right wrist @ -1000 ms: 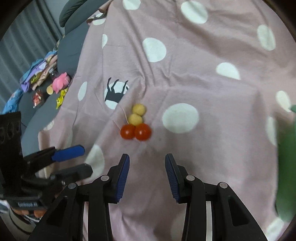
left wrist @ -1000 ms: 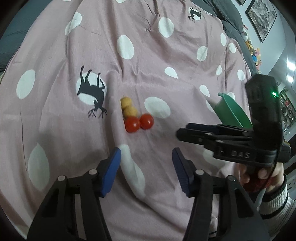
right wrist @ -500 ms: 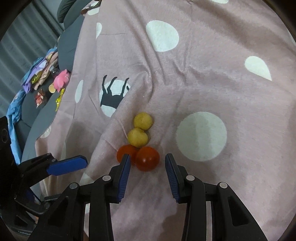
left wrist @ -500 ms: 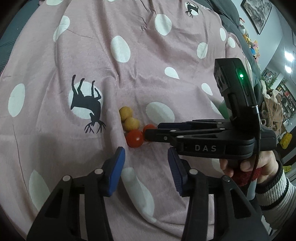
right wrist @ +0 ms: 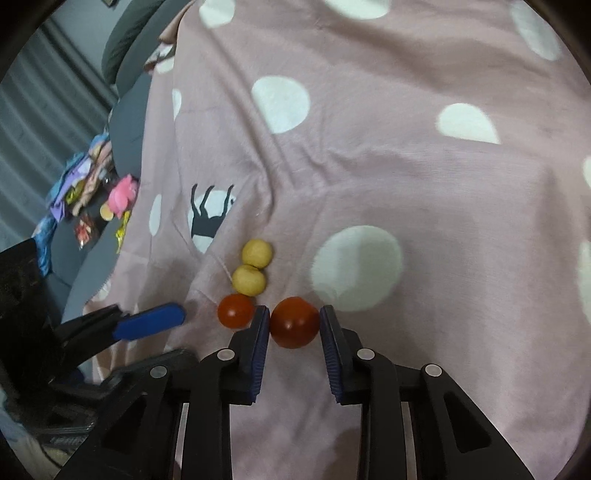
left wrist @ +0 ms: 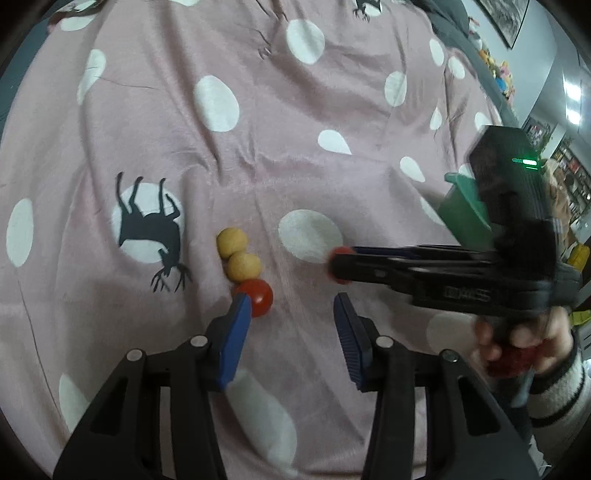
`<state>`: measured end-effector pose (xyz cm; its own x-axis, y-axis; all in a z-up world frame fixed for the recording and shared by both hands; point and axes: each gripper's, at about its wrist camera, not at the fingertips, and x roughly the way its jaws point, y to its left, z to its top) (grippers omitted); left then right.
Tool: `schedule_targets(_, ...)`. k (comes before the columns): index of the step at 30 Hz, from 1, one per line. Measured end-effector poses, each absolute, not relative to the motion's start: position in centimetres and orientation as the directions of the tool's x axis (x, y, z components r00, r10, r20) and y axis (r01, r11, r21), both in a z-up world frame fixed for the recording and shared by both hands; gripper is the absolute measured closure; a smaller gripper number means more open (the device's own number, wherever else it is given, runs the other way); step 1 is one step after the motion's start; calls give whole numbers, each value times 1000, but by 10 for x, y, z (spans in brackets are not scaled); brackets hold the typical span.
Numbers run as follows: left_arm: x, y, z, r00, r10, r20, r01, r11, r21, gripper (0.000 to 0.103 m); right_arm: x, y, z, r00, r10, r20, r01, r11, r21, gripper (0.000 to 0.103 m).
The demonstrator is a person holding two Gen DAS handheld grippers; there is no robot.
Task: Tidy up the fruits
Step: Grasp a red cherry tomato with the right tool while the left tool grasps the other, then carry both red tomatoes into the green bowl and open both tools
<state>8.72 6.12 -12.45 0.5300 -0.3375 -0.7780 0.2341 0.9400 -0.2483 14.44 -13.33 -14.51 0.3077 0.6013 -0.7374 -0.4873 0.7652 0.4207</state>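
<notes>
Pink cloth (left wrist: pixel 258 147) with white dots and a black deer print (left wrist: pixel 151 229) covers the whole work surface in both views. At upper right of the left wrist view we see a grey wall and a framed picture (left wrist: pixel 506 18); at the left edge of the right wrist view we see grey cushions and a heap of small toys (right wrist: pixel 92 195).

Four fruits are in view. Two yellow fruits (right wrist: pixel 253 267) lie touching each other at frame centre. Just below them lies one red fruit (right wrist: pixel 235 311), resting on the cloth.

Our right gripper (right wrist: pixel 294 325) has just been closing and now clamps the second red fruit (right wrist: pixel 294 323) between both pads. In the left wrist view this gripper enters from the right, blurred, with the red fruit (left wrist: pixel 338 264) at its tip. A hand (left wrist: pixel 517 343) in a striped cuff holds its handle. A green bin (left wrist: pixel 465 206) stands behind it.

Our left gripper (left wrist: pixel 291 314) has also just been closing. Its jaws stand at a moderate gap with only cloth between them. The left pad (left wrist: pixel 238 321) overlaps the lying red fruit (left wrist: pixel 258 297); we cannot tell whether they touch.
</notes>
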Motion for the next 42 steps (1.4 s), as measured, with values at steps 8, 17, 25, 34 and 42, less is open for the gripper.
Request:
schedule_targets(8, 111, 46, -144, 527, -174, -832, 188, 978, -85, 65, 134, -160, -138, 339, 627, -702, -459, 761, 458, 73)
schedule_targets(17, 125, 36, -149, 492, -44, -869, 199, 978, 62, 77, 131, -167, -138, 350, 646, -678, -460, 750, 476, 73)
schedule_targets(25, 123, 30, -155, 511, 19, -859, 237, 958, 162, 78, 128, -174, -135, 364, 656, -662, -455, 745, 488, 73)
schedule_targets(34, 94, 54, -133, 514, -162, -842, 189, 979, -73, 78, 120, -182, -130, 382, 663, -644, -454, 742, 494, 73)
schedule_targets(42, 63, 25, -99, 545, -295, -785, 259, 949, -177, 78, 106, -194, -128, 396, 660, -639, -427, 748, 507, 73)
